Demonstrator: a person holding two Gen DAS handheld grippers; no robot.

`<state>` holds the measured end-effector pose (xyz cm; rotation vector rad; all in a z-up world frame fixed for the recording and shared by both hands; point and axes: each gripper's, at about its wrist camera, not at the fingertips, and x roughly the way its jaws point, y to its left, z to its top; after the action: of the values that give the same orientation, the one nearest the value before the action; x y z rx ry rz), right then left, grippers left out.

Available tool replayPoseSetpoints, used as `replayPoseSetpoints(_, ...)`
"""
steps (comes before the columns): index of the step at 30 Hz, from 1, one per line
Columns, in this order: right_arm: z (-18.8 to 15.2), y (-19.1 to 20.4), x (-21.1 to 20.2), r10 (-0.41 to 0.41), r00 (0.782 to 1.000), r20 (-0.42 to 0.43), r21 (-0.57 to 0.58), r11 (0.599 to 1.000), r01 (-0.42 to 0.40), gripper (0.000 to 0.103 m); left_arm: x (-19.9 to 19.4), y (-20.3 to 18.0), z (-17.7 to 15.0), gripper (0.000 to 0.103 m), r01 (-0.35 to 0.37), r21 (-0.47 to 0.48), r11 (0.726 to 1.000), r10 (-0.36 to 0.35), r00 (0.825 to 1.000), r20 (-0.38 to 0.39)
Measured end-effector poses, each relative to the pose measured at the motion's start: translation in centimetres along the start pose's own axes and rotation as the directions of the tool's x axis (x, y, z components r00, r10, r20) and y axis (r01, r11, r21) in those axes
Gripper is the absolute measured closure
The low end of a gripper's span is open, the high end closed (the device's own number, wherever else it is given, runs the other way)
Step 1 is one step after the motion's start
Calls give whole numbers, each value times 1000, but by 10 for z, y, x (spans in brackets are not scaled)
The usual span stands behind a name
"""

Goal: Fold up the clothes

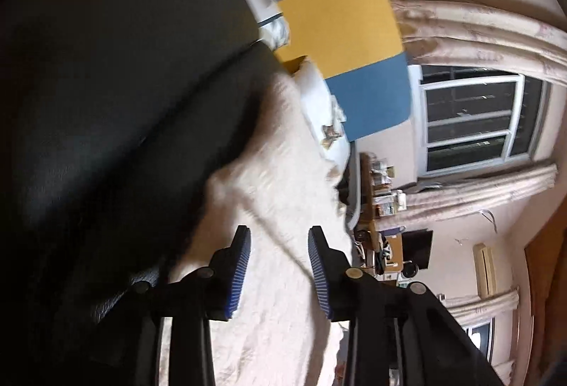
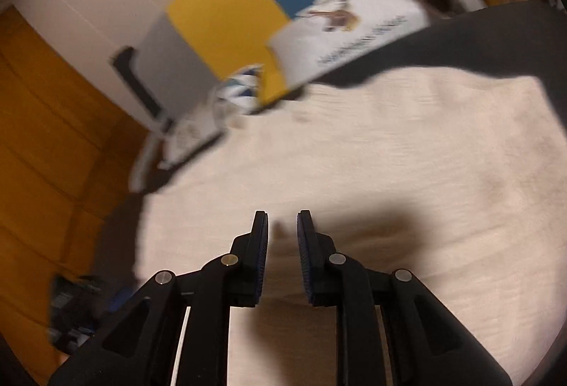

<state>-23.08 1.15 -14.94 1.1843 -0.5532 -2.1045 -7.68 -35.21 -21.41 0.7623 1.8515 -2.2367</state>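
Between the blue ribbed pads of the left gripper there is a clear gap, and only the cream, textured bedspread shows through it; the jaws stand roughly half apart and hold nothing. The right gripper has its jaws parted by a narrower slot, also empty, with the same cream cover and its own shadow lying beyond the tips.

Just beyond and to the left of the left jaws lies the dark, soft black garment, its curved edge resting on the bedspread; from the right gripper it appears only as a dark band well ahead and to the right of the tips. Further out stands a headboard of grey, yellow and blue panels, with pillows at its foot.

Both views are blurred, so the hands seem to be between holds: judged from this, one fold or placement is finished and the grippers are repositioning. The next move calls for bringing each pair of jaws onto an edge or corner of the black garment, pinching only its cloth, not the bedspread beneath.
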Motion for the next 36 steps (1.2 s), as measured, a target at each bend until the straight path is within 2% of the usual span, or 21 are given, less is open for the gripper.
replayPoseSetpoints(1, 0, 7, 5, 61, 998, -30, 0, 998, -61, 74, 3, 4, 3, 64, 15, -29, 999, -15, 1000, 3)
replayPoseSetpoints(3, 4, 22, 25, 156, 982, -110, -10, 987, -158, 58, 10, 6, 13, 61, 72, -85, 994, -70, 997, 18)
replayPoseSetpoints(6, 20, 53, 57, 290, 922, -256, -39, 950, -310, 52, 13, 10, 23, 58, 111, -93, 989, -107, 993, 50)
replayPoseSetpoints(8, 40, 75, 86, 375, 862, -341, -33, 912, -409, 47, 14, 14, 27, 59, 129, -95, 987, -123, 990, 72)
replayPoseSetpoints(9, 51, 86, 104, 417, 822, -387, -22, 887, -461, 44, 16, 13, 28, 59, 133, -92, 987, -126, 988, 85)
replayPoseSetpoints(10, 62, 98, 126, 459, 771, -442, 2, 859, -511, 43, 17, 12, 29, 60, 136, -83, 987, -128, 987, 97)
replayPoseSetpoints(11, 72, 109, 151, 474, 729, -495, 17, 843, -537, 42, 17, 12, 29, 66, 127, -70, 989, -119, 987, 110)
replayPoseSetpoints(13, 84, 133, 197, 397, 700, -594, -42, 853, -520, 42, 17, 13, 25, 81, 79, -45, 996, -73, 988, 135)
replayPoseSetpoints(15, 87, 146, 241, 347, 625, -700, -44, 851, -523, 42, 17, 13, 19, 89, 34, -14, 999, -31, 986, 165)
replayPoseSetpoints(18, 76, 160, 291, 214, 537, -816, -106, 858, -502, 42, 14, 8, 12, 91, -16, 41, 999, 7, 979, 203)
replayPoseSetpoints(19, 69, 163, 305, 181, 491, -852, -106, 859, -501, 42, 14, 5, 9, 91, -41, 68, 997, 26, 977, 212)
replayPoseSetpoints(20, 62, 167, 314, 167, 442, -881, -95, 853, -513, 42, 13, 2, 7, 91, -69, 96, 993, 46, 974, 222)
replayPoseSetpoints(22, 53, 179, 320, 163, 374, -913, -81, 825, -559, 41, 14, -3, 4, 91, -109, 135, 985, 74, 968, 239)
replayPoseSetpoints(24, 51, 191, 321, 196, 329, -924, -43, 800, -598, 32, 15, -7, 4, 91, -164, 158, 974, 120, 959, 256)
replayPoseSetpoints(27, 52, 206, 327, 277, 303, -912, 24, 772, -636, 28, 16, -10, 0, 93, -232, 182, 955, 180, 948, 264)
replayPoseSetpoints(28, 53, 209, 331, 317, 317, -894, 37, 757, -652, 26, 16, -11, 0, 94, -243, 183, 952, 191, 945, 264)
replayPoseSetpoints(30, 57, 203, 345, 335, 373, -865, 36, 783, -621, 26, 14, -12, -1, 94, -264, 187, 946, 210, 941, 265)
replayPoseSetpoints(32, 55, 197, 357, 326, 422, -846, 24, 813, -581, 38, 12, -14, -3, 94, -283, 193, 940, 226, 935, 272)
replayPoseSetpoints(33, 55, 195, 359, 325, 441, -837, 20, 823, -568, 38, 11, -13, -3, 94, -276, 189, 942, 220, 937, 270)
replayPoseSetpoints(35, 56, 194, 353, 319, 465, -826, 11, 834, -552, 38, 9, -10, -3, 94, -235, 171, 957, 188, 949, 254)
replayPoseSetpoints(36, 57, 196, 345, 290, 468, -835, -16, 837, -548, 38, 8, -9, -2, 93, -213, 168, 963, 168, 955, 246)
